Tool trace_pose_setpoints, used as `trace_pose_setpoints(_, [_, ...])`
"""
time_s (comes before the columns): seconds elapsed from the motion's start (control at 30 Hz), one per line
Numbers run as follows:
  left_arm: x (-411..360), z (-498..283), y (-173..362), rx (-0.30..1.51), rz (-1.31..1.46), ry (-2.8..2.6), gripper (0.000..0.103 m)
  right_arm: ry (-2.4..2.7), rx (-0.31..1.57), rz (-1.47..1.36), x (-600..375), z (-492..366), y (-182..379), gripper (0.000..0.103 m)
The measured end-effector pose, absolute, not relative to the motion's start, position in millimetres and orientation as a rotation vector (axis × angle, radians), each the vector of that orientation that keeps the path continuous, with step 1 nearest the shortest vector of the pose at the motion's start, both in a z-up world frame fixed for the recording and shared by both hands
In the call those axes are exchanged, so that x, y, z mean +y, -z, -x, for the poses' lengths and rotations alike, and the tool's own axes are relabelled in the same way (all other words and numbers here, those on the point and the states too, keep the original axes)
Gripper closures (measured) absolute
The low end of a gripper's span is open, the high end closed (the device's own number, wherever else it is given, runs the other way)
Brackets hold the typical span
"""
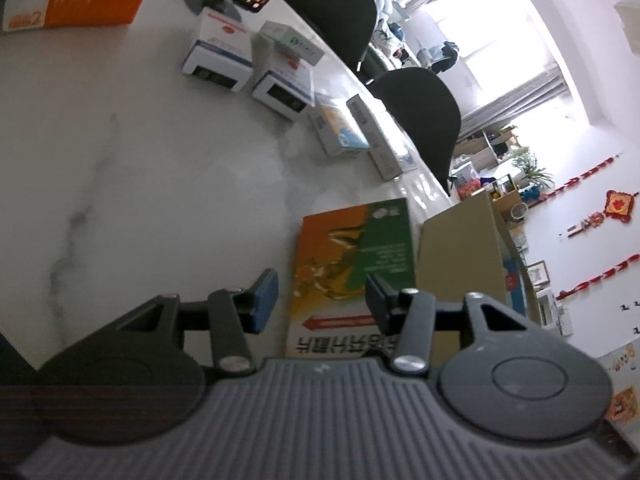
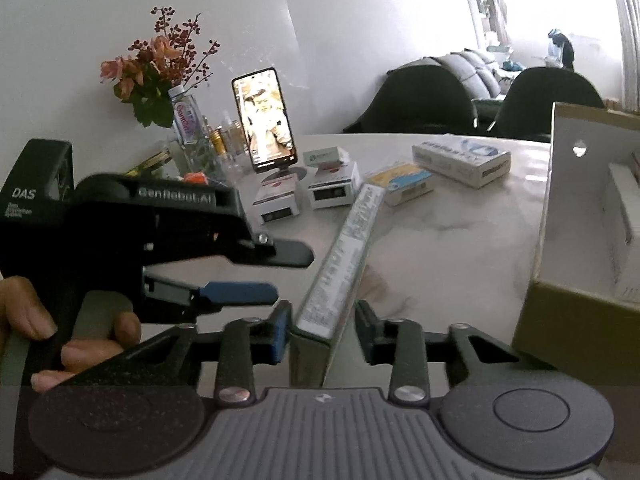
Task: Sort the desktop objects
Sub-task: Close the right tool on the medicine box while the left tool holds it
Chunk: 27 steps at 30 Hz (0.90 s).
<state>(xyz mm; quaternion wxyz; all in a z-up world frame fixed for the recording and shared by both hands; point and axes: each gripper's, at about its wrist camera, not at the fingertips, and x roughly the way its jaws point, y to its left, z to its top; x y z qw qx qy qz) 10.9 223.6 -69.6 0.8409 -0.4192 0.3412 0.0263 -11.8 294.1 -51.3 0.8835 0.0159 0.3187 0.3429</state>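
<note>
1. Left gripper wide open, fingers straddling the flat orange-and-green printed box, nothing gripped; box lies on the white marbled table.
2. Right gripper also spread, flanking a long narrow white carton standing on edge; contact unclear.
3. Open olive cardboard box sits just right.
4. More small cartons near the propped black phone.

Right tongs spread wide, a long flat box standing on edge btwn the pads, gaps both sides, no contact. Left tongs also parted, w/ a hand on the grip. Cardboard box at right on the marble counter; phone propped upright at back.
</note>
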Motion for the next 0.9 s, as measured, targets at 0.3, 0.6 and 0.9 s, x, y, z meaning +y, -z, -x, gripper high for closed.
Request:
trace_pose_setpoints(0.3, [228.6, -7.1, 81.0, 0.747, 0.908, -0.069, 0.055, -0.699, 0.646, 0.015, 304.9, 2.4, 37.7, 0.061])
trace_pose_setpoints(0.6, [234.2, -2.8, 85.0, 0.752, 0.919, -0.073, 0.053, -0.685, 0.666, 0.056, 325.3, -11.0, 37.7, 0.067])
trace_pose_setpoints(0.9, [236.5, -1.0, 85.8, 0.752, 0.923, -0.069, 0.049, -0.649, 0.649, 0.033, 326.7, -14.1, 39.8, 0.081])
